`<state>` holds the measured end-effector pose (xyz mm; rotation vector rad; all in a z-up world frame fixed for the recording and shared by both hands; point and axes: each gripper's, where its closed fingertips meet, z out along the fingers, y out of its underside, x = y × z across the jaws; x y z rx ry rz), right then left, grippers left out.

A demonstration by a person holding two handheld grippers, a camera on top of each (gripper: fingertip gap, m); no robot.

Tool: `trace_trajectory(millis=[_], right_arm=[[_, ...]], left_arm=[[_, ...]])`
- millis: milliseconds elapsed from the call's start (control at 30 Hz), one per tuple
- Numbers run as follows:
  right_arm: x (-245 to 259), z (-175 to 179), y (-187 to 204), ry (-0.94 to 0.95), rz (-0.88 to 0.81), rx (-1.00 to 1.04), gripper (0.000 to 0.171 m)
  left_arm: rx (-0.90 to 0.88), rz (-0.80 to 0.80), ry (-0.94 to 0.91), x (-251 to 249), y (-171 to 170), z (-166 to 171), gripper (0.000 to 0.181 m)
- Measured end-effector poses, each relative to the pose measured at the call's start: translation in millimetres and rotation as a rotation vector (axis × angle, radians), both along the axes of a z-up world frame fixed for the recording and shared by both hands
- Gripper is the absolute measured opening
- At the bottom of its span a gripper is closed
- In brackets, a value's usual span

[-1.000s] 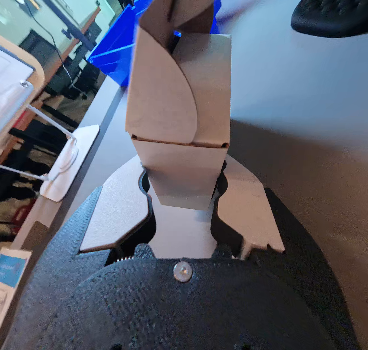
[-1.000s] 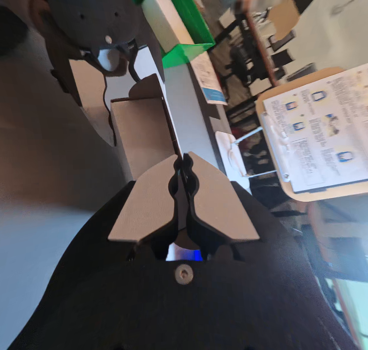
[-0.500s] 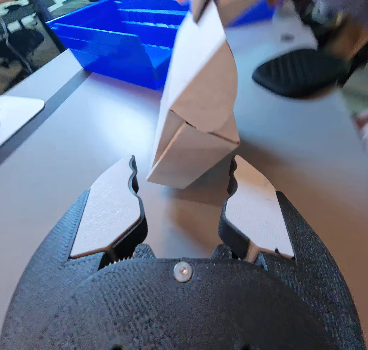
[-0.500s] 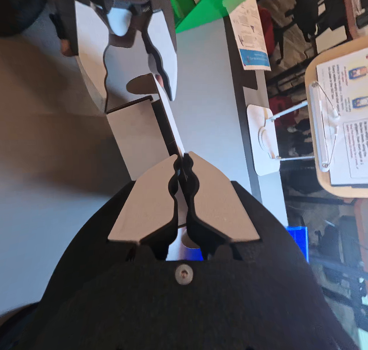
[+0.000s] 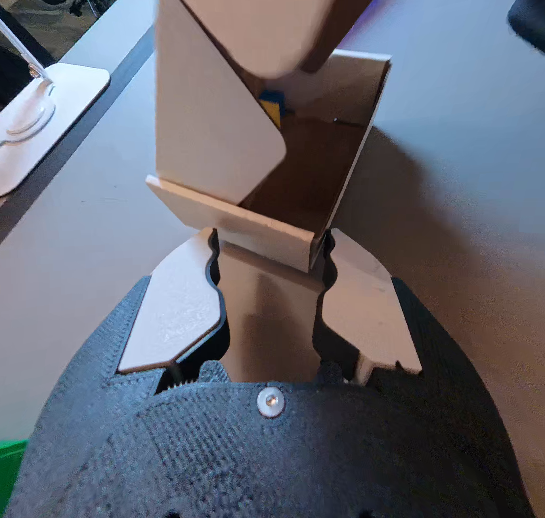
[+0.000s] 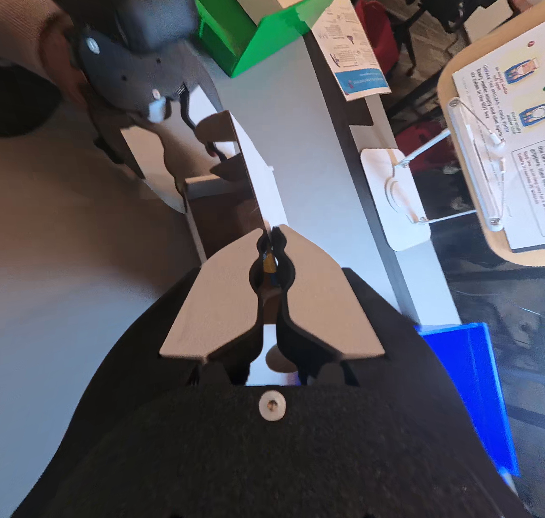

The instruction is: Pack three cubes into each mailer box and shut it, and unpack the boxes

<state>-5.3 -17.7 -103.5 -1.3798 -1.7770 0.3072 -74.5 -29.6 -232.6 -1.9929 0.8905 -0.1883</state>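
A brown mailer box (image 5: pixel 206 120) lies open on the grey table (image 5: pixel 88 238), its lid (image 5: pixel 265 17) raised and blurred. A blue and yellow cube (image 5: pixel 272 106) shows deep inside it. My left gripper (image 5: pixel 271 235) has a finger against each side of the box's near end. In the right wrist view my right gripper (image 6: pixel 270 231) is shut on the thin edge of the lid (image 6: pixel 259 162). The cube (image 6: pixel 269 263) shows through the gap behind its fingertips. The left gripper (image 6: pixel 197 176) is at the box's far end, held by a hand.
A green bin (image 6: pixel 265 23) holding a white box stands beyond the left gripper. A blue bin (image 6: pixel 472 400) is near the table's edge. A stand's white base (image 6: pixel 395 197) carries a clipboard (image 6: pixel 501 120) past the edge. A black textured object (image 5: pixel 528 17) lies on the table.
The left gripper let go of the box and opened half a second ago; now it has closed on the box's near end again. The box now faces it open. The right gripper stayed shut on the lid.
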Motion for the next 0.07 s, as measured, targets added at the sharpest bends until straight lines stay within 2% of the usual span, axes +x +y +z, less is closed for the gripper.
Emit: trace_trajectory(millis=[33,67], right_arm=[[-1.3,4.4,0.9,0.010,0.004,-0.027,0.002],[-2.0,8.1,3.8,0.008,0.008,-0.029,0.002]], left_arm=[[0.002,-0.004,0.010,-0.5,0.6,-1.6,0.066],[-0.005,-0.009,0.002,0.0,0.3,-1.5,0.065]])
